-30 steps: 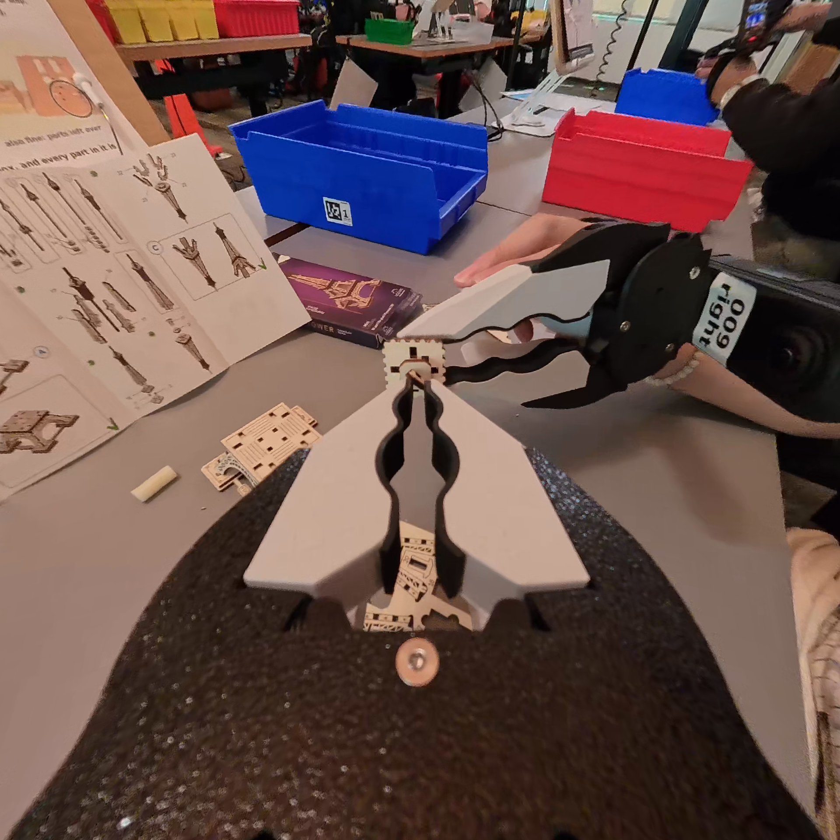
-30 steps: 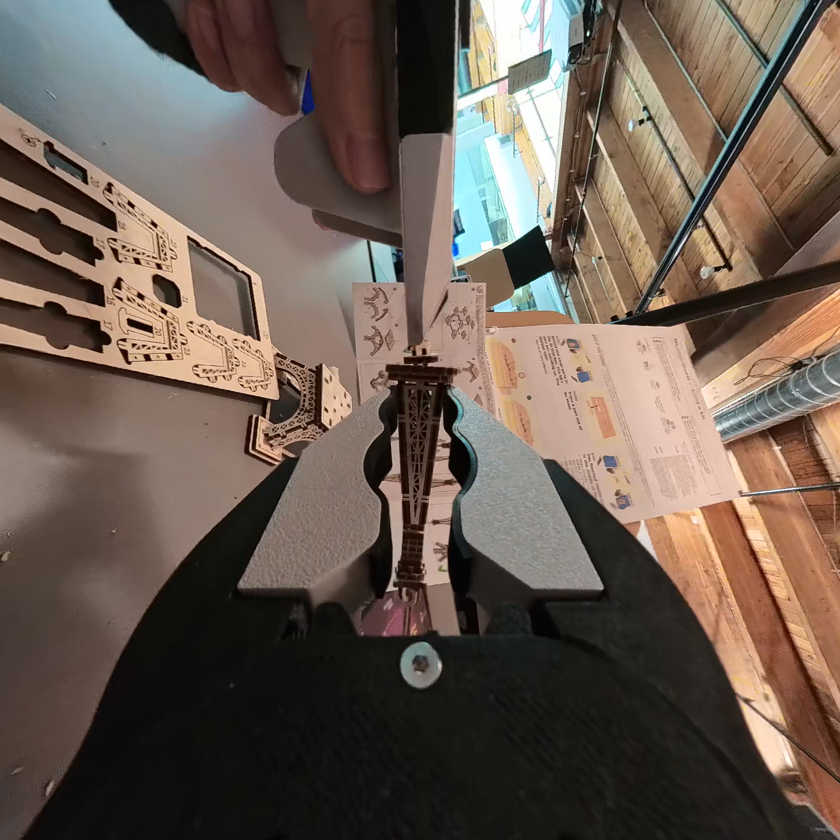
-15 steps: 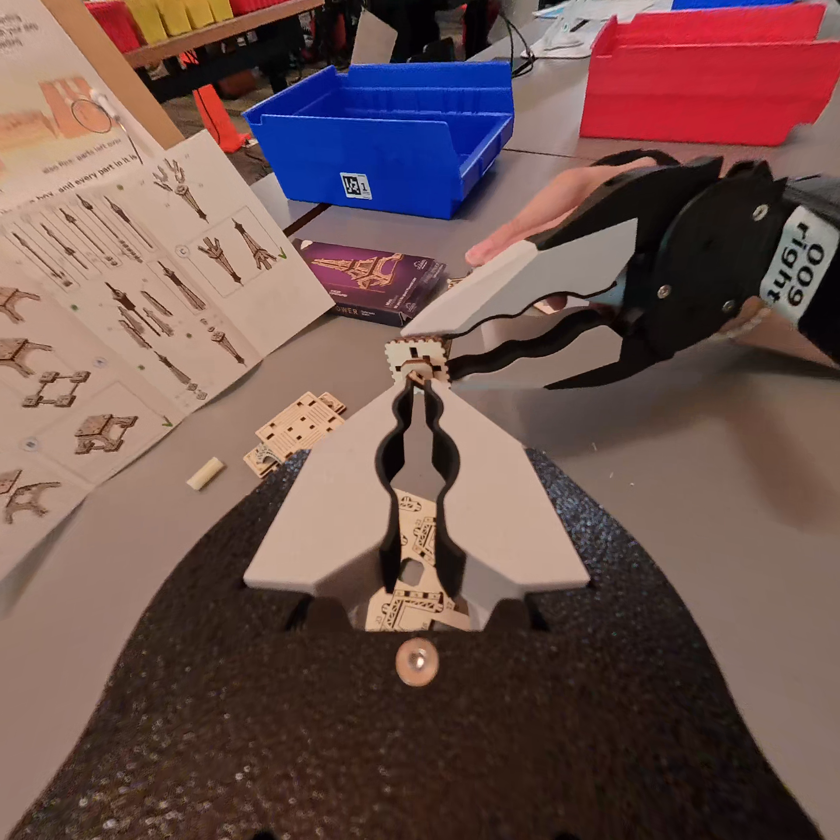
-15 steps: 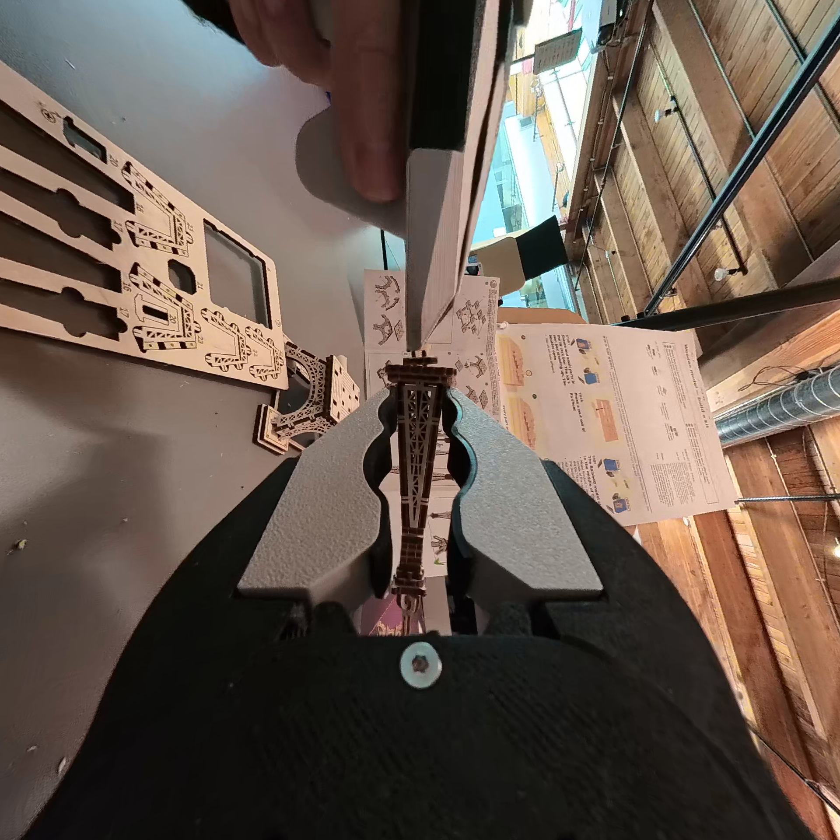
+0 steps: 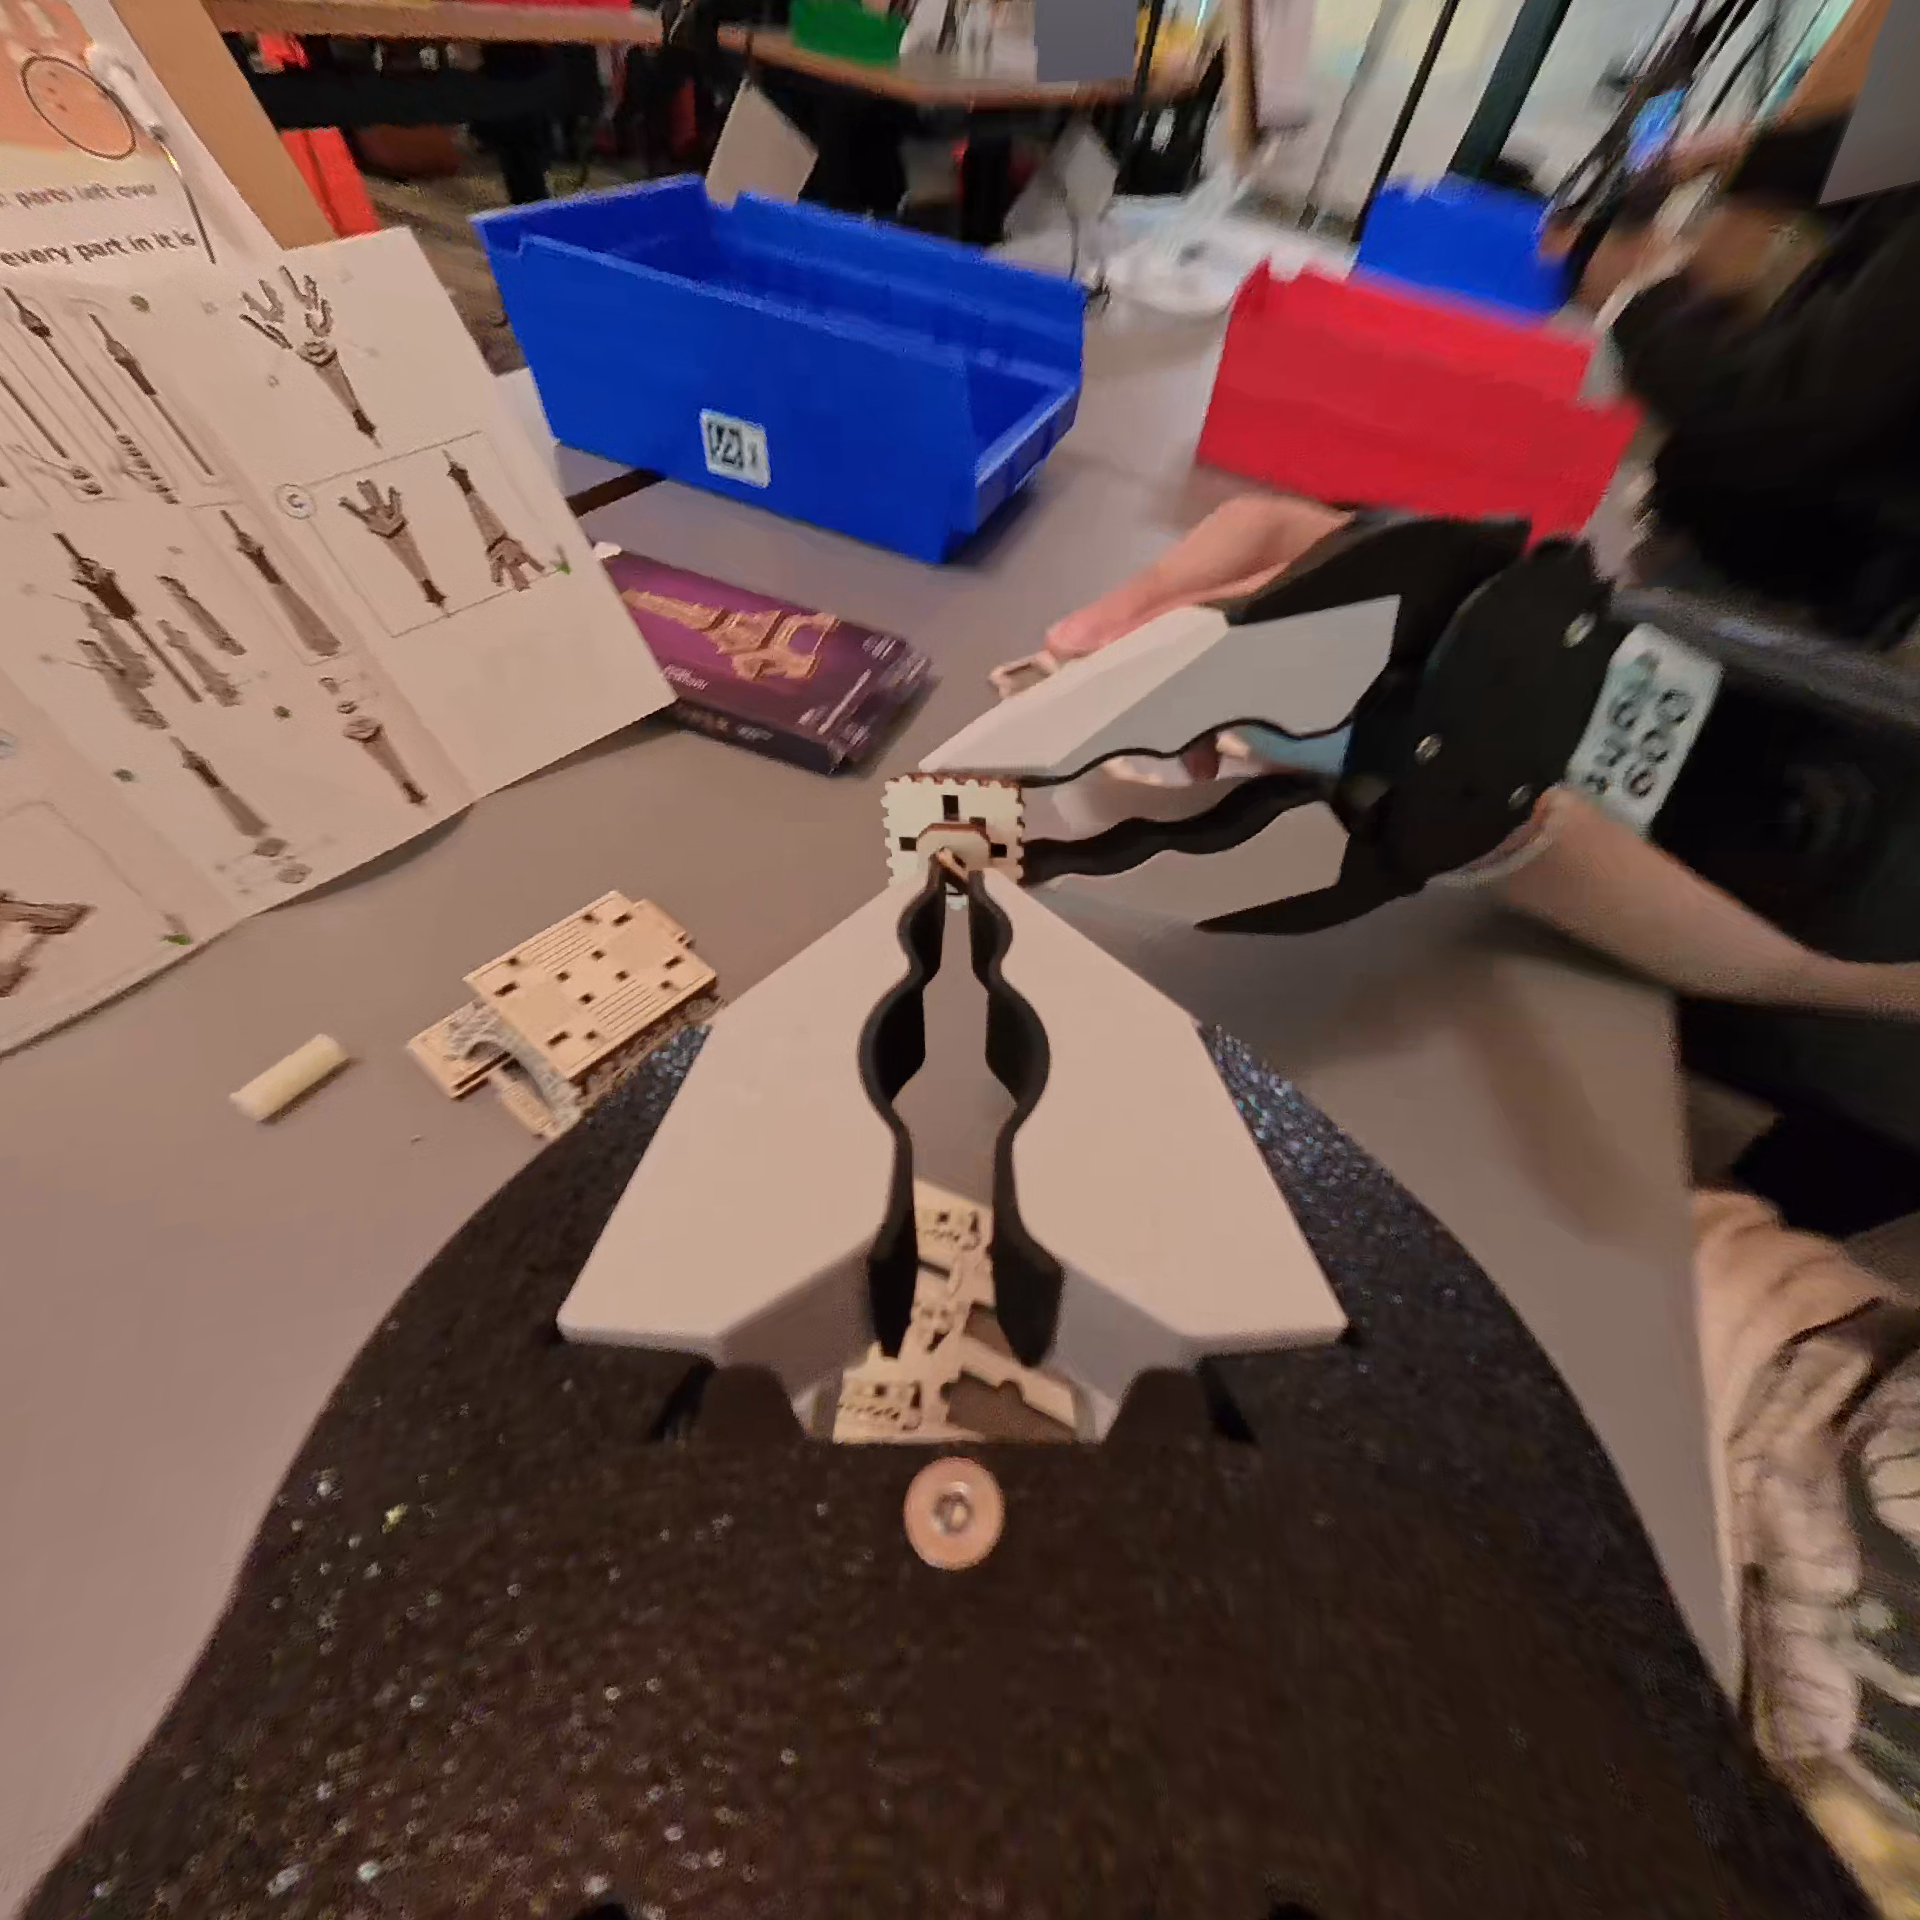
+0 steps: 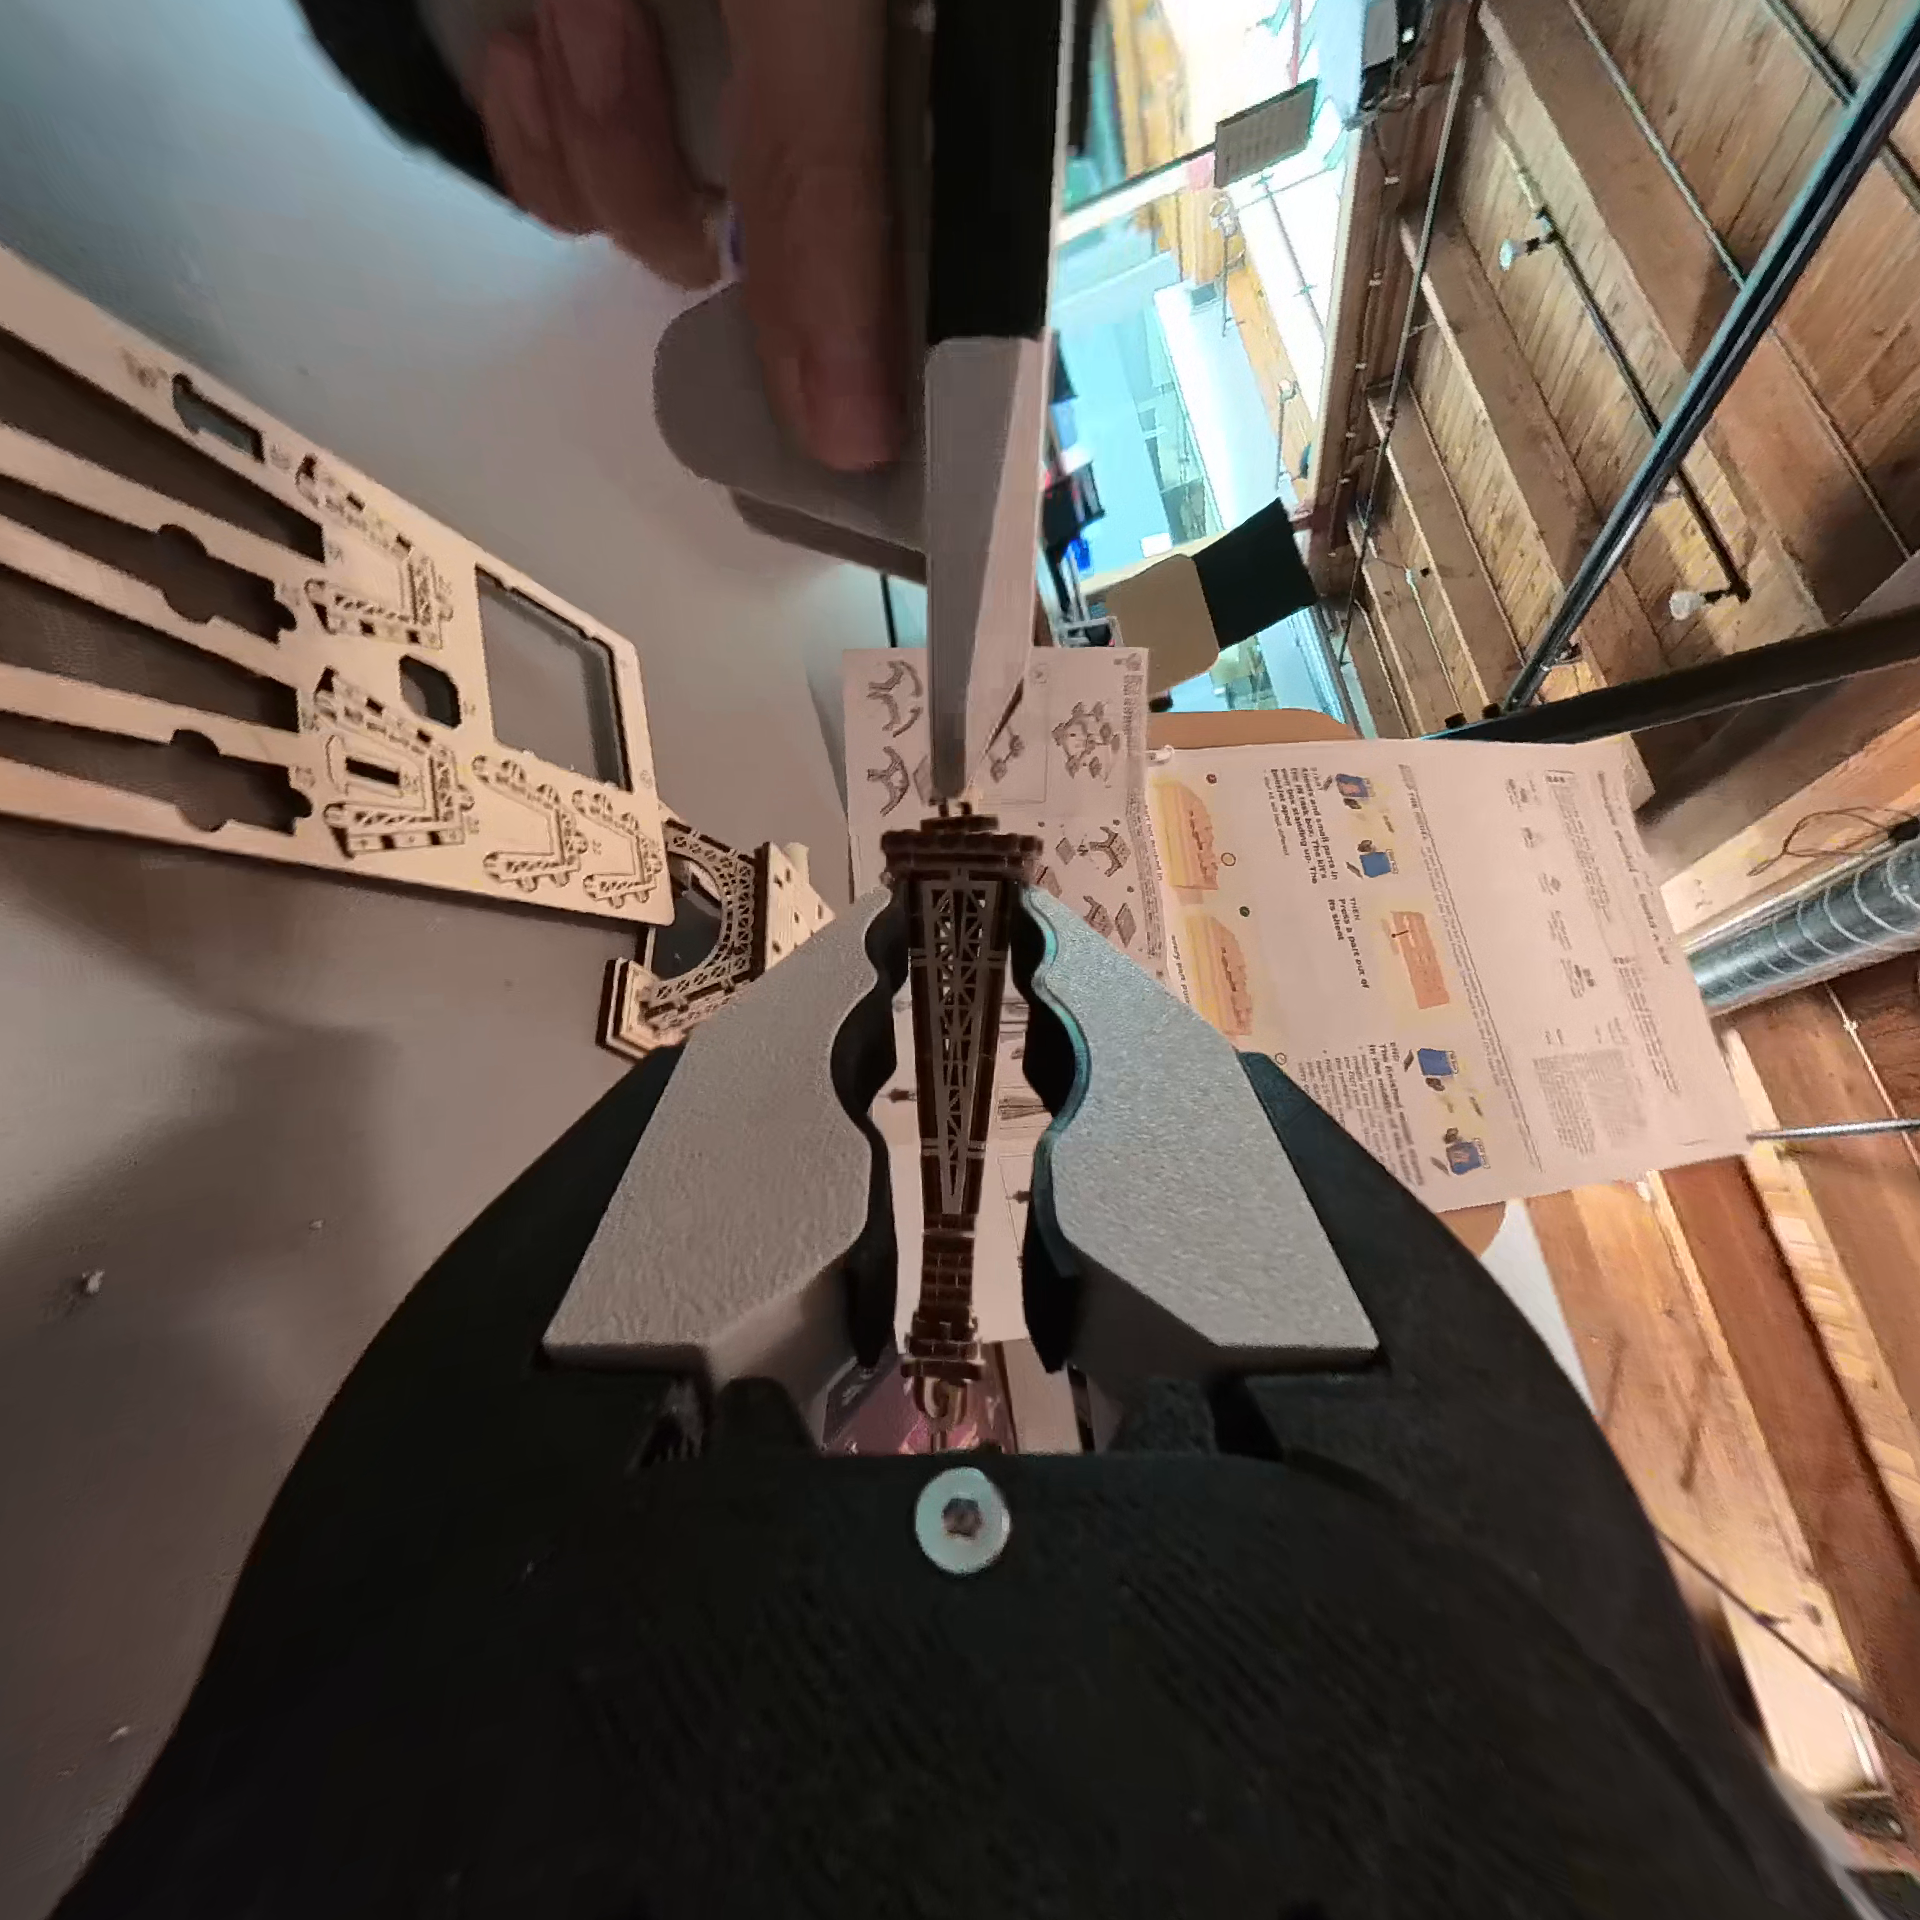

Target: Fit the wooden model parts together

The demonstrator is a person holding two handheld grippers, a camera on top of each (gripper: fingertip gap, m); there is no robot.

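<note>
My right gripper [image 6: 956,904] is shut on a dark wooden lattice tower spire [image 6: 954,1039] that lies lengthwise between its fingers. In the left wrist view the right gripper [image 5: 982,821] comes in from the right, and the spire's square, notched end plate [image 5: 951,821] faces me. My left gripper [image 5: 951,894] is shut on a small wooden piece [image 5: 958,840] pressed against the middle of that plate. In the right wrist view the left gripper [image 6: 951,758] comes down from above and touches the spire's wide end. The arched tower base section [image 6: 707,956] lies on the grey table.
A punched-out wooden parts sheet [image 6: 312,707] lies on the table and also shows under my left gripper [image 5: 935,1340]. Instruction sheets [image 5: 260,582], a purple box [image 5: 769,665], a blue bin [image 5: 790,353] and a red bin [image 5: 1392,405] stand behind. A cream stick [image 5: 289,1075] lies beside the base section [image 5: 582,997]. The tips of both grippers are at nearly the same place. Left tips and right tips are each some 20 centimetres from the cream stick [image 5: 289,1075].
Both grippers stay joined at the spire's end plate. The left wrist view has tilted down and back up, and the pair has shifted slightly over the table.
</note>
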